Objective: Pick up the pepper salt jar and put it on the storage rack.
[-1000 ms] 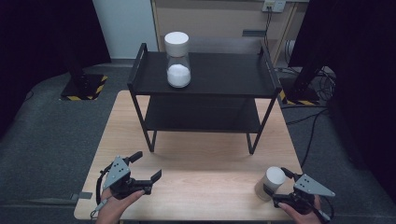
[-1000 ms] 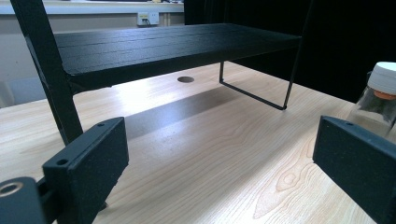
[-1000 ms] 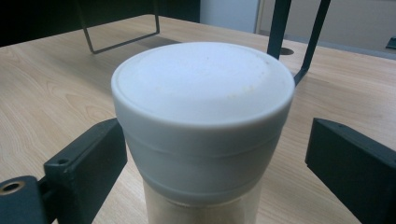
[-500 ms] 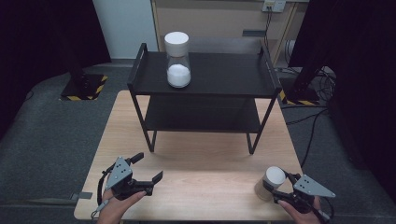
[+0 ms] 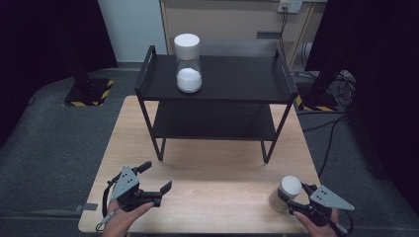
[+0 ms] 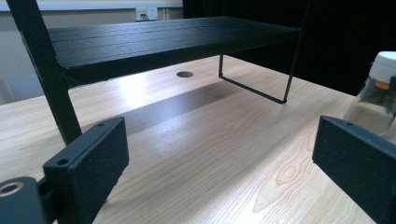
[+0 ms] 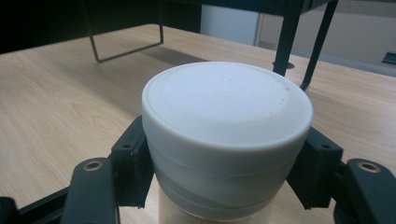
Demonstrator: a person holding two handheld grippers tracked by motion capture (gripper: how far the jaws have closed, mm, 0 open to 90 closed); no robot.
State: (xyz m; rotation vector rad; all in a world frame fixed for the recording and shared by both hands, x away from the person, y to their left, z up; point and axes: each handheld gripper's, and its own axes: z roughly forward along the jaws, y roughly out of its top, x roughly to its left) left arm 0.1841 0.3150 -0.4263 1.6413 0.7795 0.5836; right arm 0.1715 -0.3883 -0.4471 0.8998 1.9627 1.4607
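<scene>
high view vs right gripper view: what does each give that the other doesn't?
High view alone: the left tongs standing open and empty, and a second white-capped jar on the black shelf's top tier. Right gripper view alone: the pads pressed against the near jar just under its white cap; the jaws have just closed on it. Both: the right tongs, that jar, the shelf legs, the wooden table.

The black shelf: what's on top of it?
On the shelf's top tier stands one jar with a white lid and white powder inside. The lower tier looks bare, though partly covered by the top.
</scene>
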